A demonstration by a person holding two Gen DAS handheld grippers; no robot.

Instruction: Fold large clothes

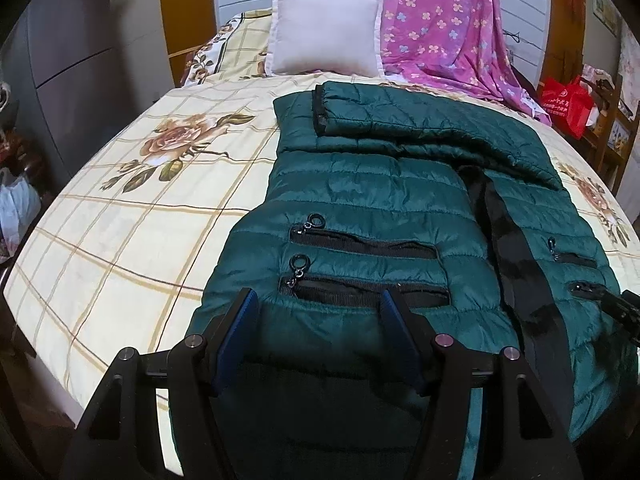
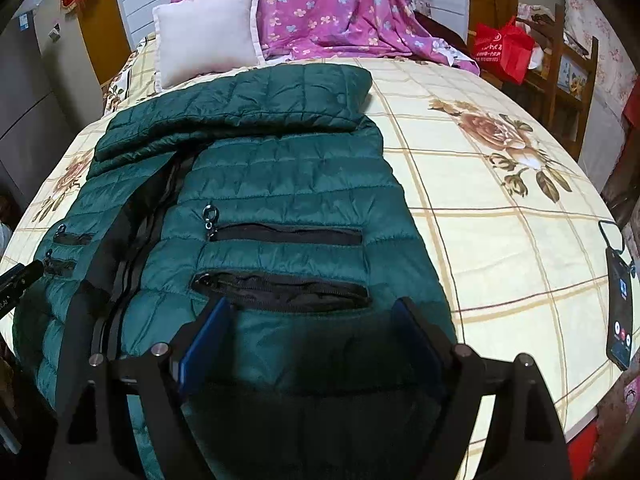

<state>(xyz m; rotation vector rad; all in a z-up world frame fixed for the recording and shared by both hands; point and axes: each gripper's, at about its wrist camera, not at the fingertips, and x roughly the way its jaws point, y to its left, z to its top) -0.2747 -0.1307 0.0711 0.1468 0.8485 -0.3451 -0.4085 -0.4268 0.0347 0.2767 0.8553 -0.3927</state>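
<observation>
A dark green quilted jacket (image 1: 384, 196) (image 2: 280, 184) lies front-up on the bed, its black zipper running down the middle and its sleeves folded across the chest at the far end. Zipped pockets with ring pulls (image 1: 362, 246) (image 2: 286, 234) sit on each side. My left gripper (image 1: 318, 304) hangs open over the jacket's left hem, just below the lower pocket, with nothing between its blue pads. My right gripper (image 2: 314, 312) stands open over the right hem, also holding nothing. Each view catches the tip of the other gripper at its edge.
The bed has a cream checked sheet with rose prints (image 1: 132, 216) (image 2: 500, 208). A white pillow (image 1: 324, 28) and a pink flowered cloth (image 1: 436, 20) lie at the head. A phone (image 2: 620, 300) rests on the sheet at right. A red bag (image 2: 502, 50) sits on a wooden shelf.
</observation>
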